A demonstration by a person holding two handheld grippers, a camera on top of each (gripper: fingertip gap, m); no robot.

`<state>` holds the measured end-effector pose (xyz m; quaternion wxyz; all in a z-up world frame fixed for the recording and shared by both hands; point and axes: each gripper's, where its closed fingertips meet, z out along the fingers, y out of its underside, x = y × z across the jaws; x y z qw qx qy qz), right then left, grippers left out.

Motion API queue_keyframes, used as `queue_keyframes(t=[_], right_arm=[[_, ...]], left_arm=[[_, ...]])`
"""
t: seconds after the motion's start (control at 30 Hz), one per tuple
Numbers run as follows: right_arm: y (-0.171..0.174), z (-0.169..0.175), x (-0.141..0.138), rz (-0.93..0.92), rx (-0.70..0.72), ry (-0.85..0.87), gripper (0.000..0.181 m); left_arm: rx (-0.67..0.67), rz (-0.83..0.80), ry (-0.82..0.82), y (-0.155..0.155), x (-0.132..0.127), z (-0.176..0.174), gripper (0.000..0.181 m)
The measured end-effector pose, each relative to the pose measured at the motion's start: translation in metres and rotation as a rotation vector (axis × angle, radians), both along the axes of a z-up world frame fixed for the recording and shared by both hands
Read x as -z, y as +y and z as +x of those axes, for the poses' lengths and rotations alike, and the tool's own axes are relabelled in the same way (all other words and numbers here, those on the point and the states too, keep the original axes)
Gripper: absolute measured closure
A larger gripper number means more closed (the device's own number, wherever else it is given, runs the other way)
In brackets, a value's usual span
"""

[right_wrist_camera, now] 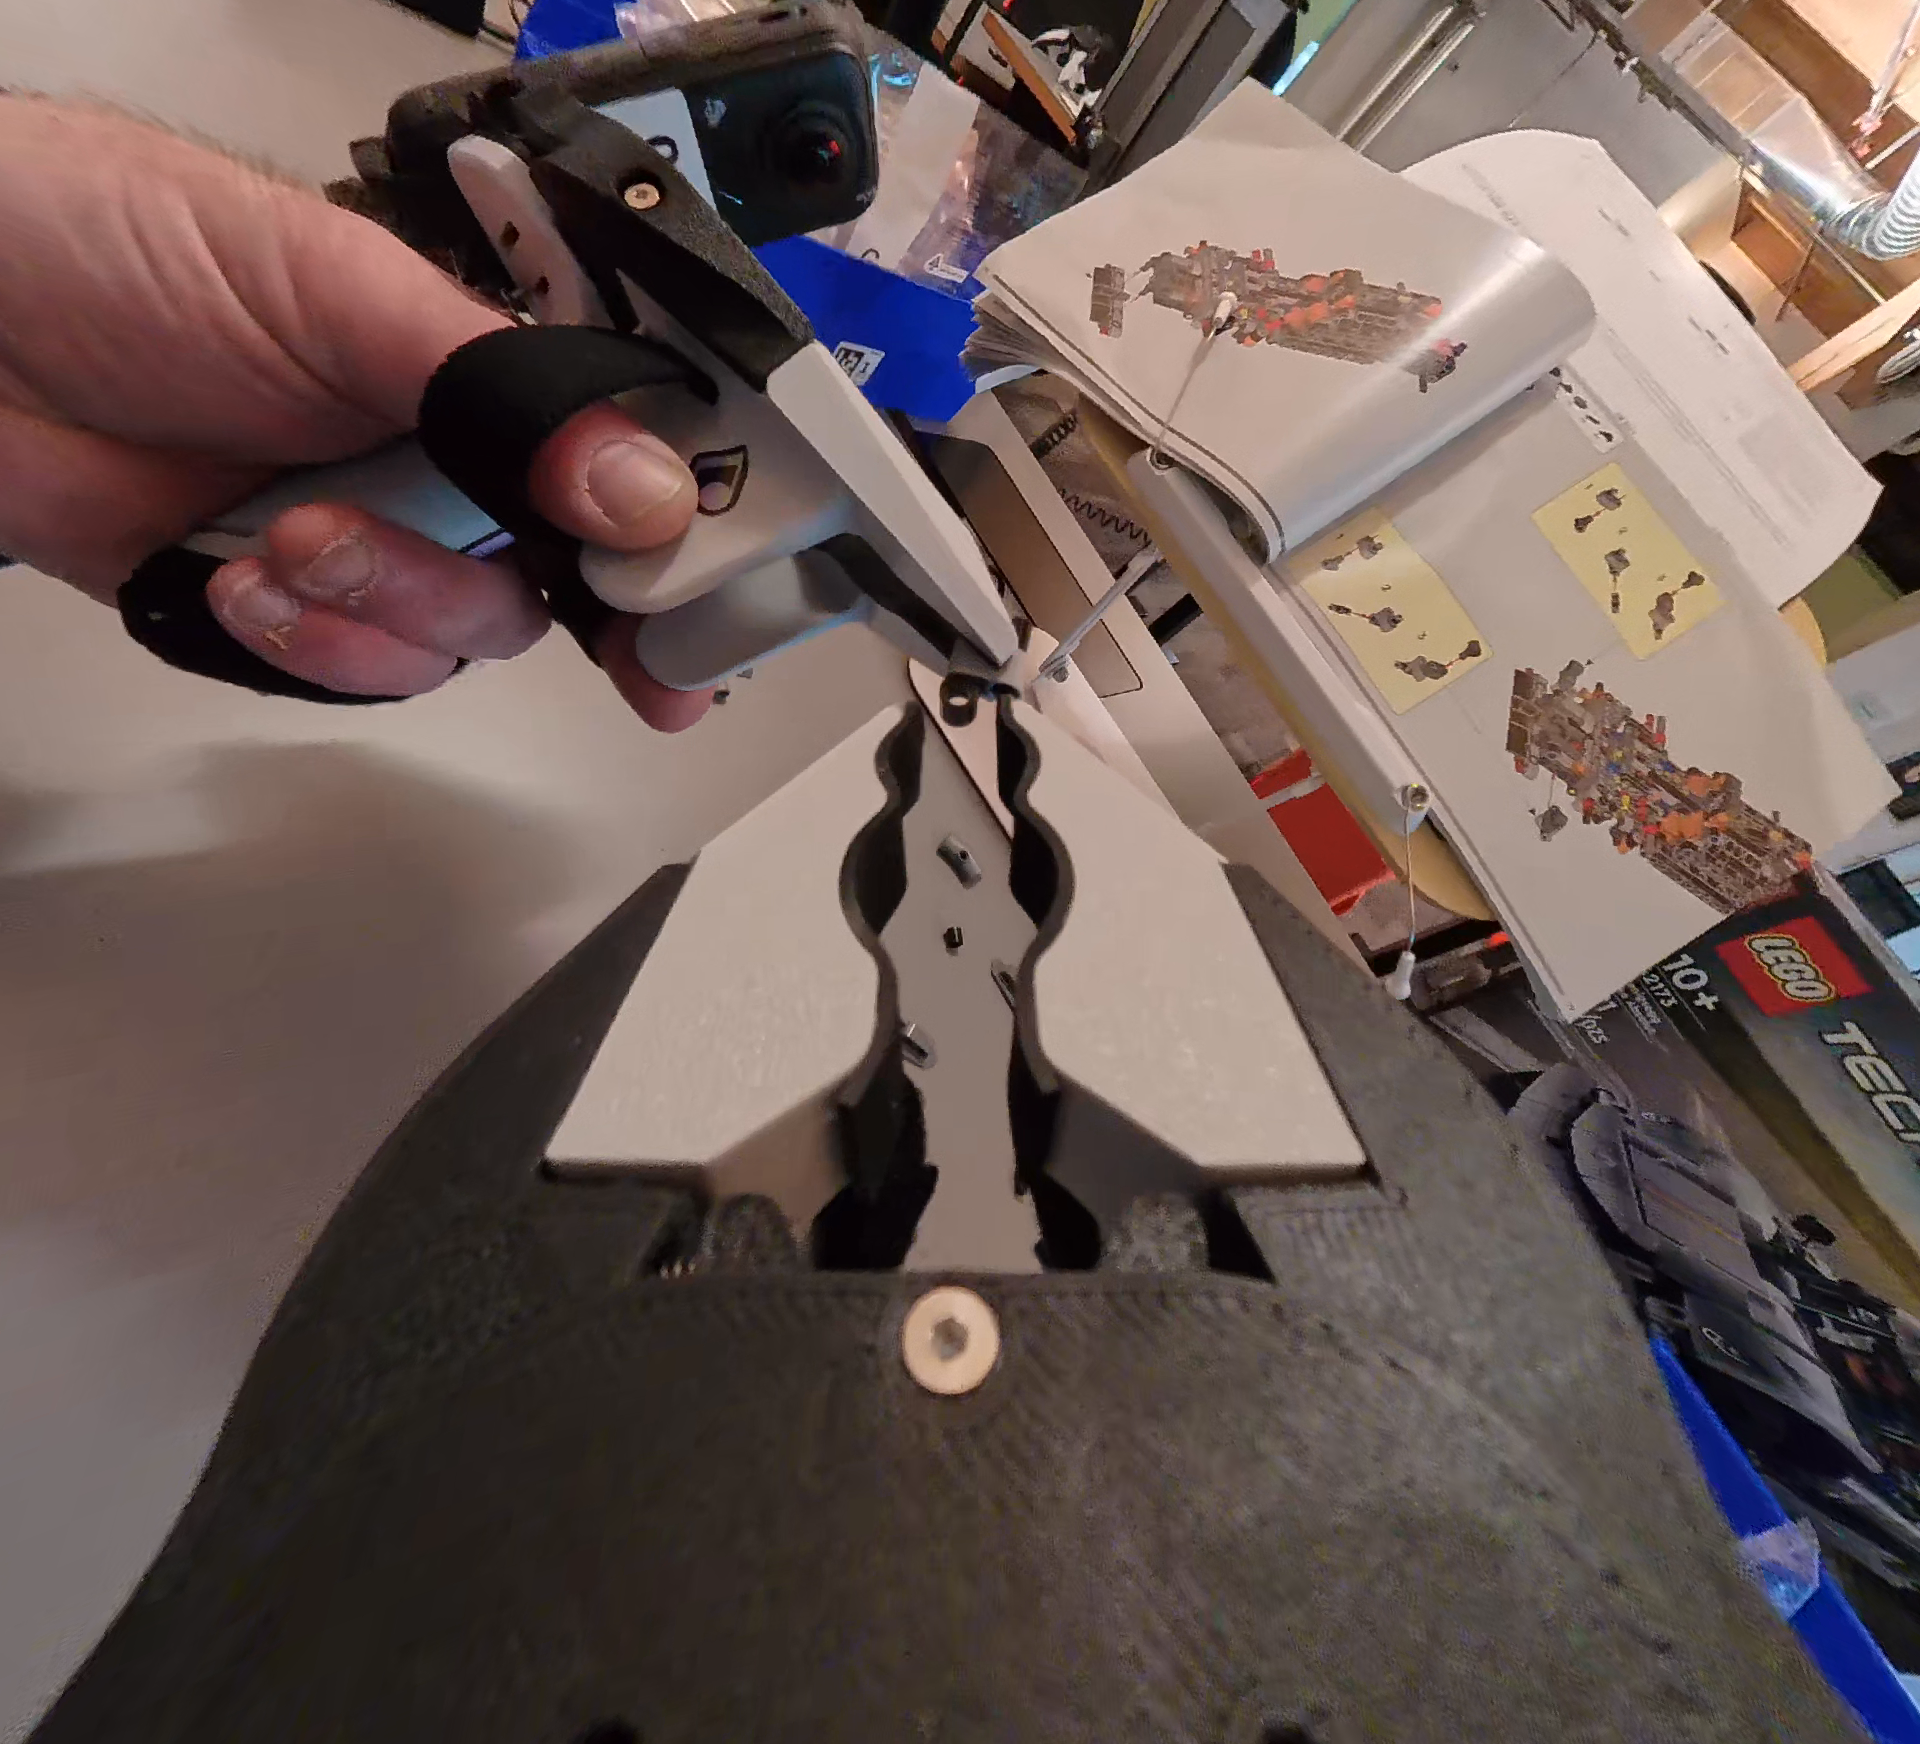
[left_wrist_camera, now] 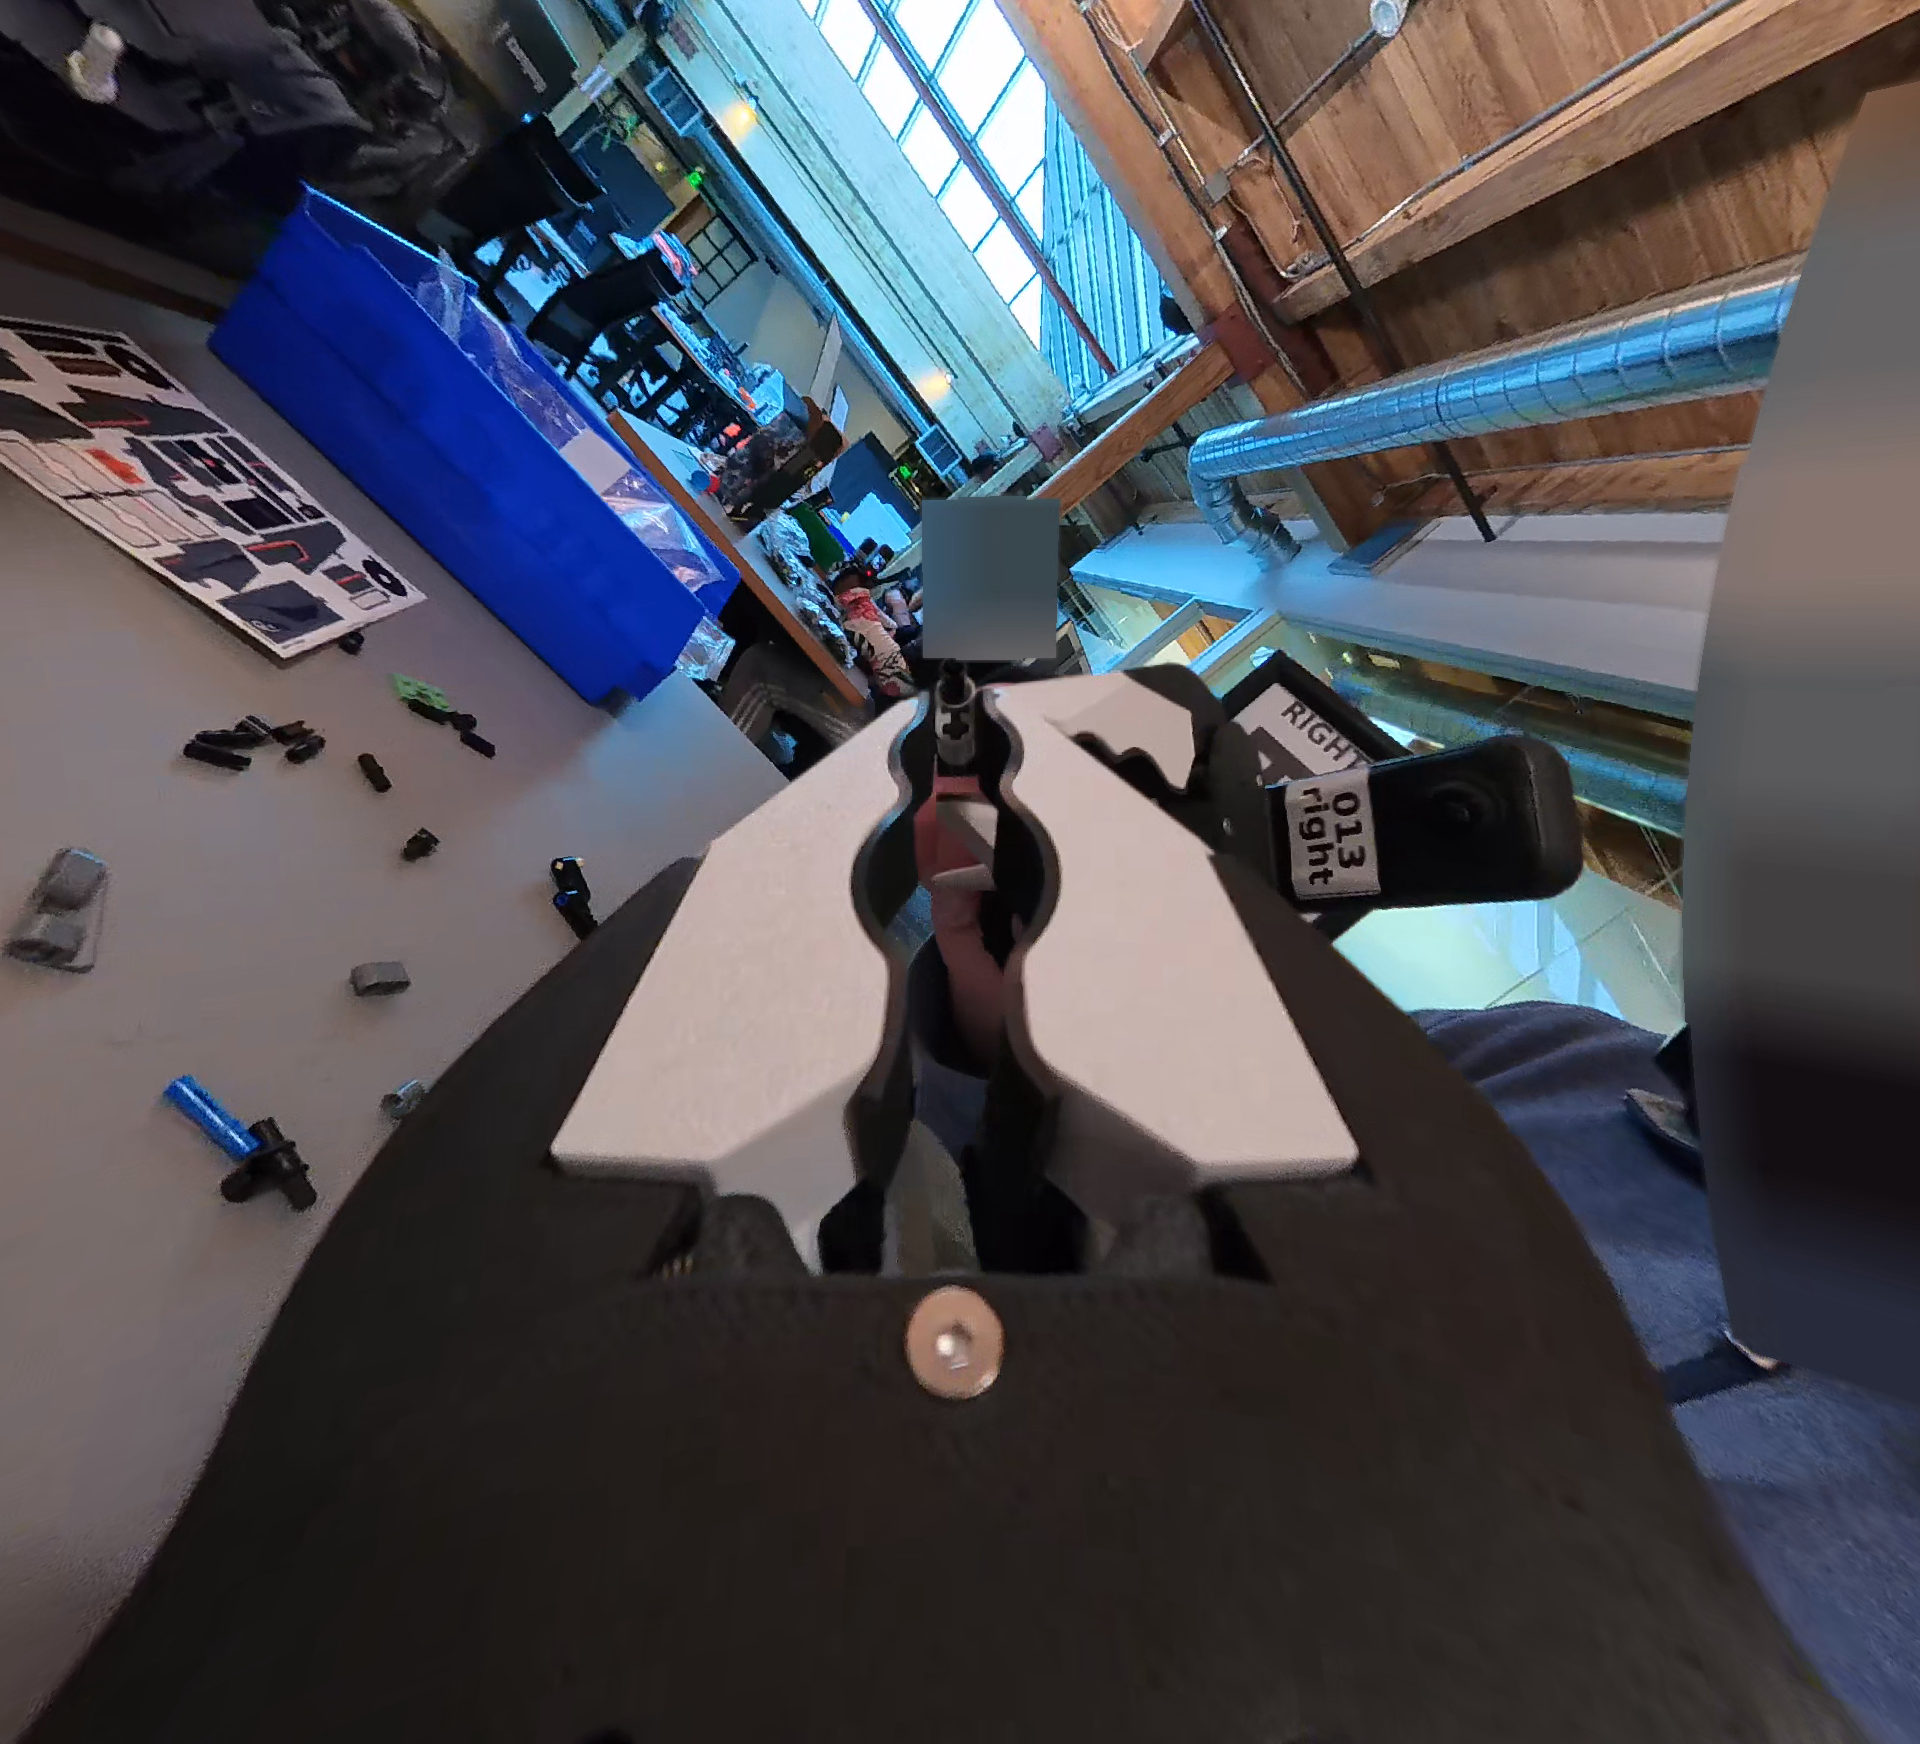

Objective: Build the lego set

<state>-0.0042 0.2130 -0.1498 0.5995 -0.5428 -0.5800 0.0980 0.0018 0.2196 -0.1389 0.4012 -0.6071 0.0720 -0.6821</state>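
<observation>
Above the table (right_wrist_camera: 260,863), your two grippers meet tip to tip. Left gripper (left_wrist_camera: 951,707): fingers nearly together, pinching a small black lego piece (left_wrist_camera: 951,720) at the very tips. In the right wrist view the same left gripper (right_wrist_camera: 987,655) comes in from upper left, held in your hand (right_wrist_camera: 208,406), its tip touching a small dark piece (right_wrist_camera: 961,697) right at the right gripper (right_wrist_camera: 961,728) tips. Right gripper fingers are close together at the tips; can't tell whether they actually grip that piece.

Loose parts lie on the table to your left: black pins (left_wrist_camera: 249,744), a green piece (left_wrist_camera: 421,692), a blue axle (left_wrist_camera: 213,1112), grey bits (left_wrist_camera: 62,905). Sticker sheet (left_wrist_camera: 177,479) lies beside a blue bin (left_wrist_camera: 468,458). Open manual (right_wrist_camera: 1455,499) is propped on a stand ahead of the right gripper, with the lego box (right_wrist_camera: 1766,1050) below it to the right.
</observation>
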Motion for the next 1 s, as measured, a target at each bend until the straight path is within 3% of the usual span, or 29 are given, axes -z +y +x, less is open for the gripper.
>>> queue_keyframes(t=[0.33,0.43,0.67,0.8,1.0], right_arm=[[0.001,0.006,-0.001,-0.100,-0.047,0.006,0.178],[-0.006,0.020,0.016,-0.184,-0.085,-0.043,0.177],[-0.044,0.046,0.106,-0.553,-0.238,-0.160,0.177],[-0.058,0.051,0.146,-0.628,-0.266,-0.249,0.177],[-0.068,0.055,0.175,-0.669,-0.314,-0.334,0.177]], left_arm=[[-0.030,0.030,0.015,0.000,-0.005,-0.002,0.172],[-0.053,0.052,0.122,0.000,0.001,-0.007,0.166],[-0.005,0.118,0.629,-0.037,0.070,0.012,0.169],[0.068,0.134,0.854,-0.059,0.121,0.027,0.168],[0.110,0.191,1.001,-0.067,0.156,0.037,0.163]])
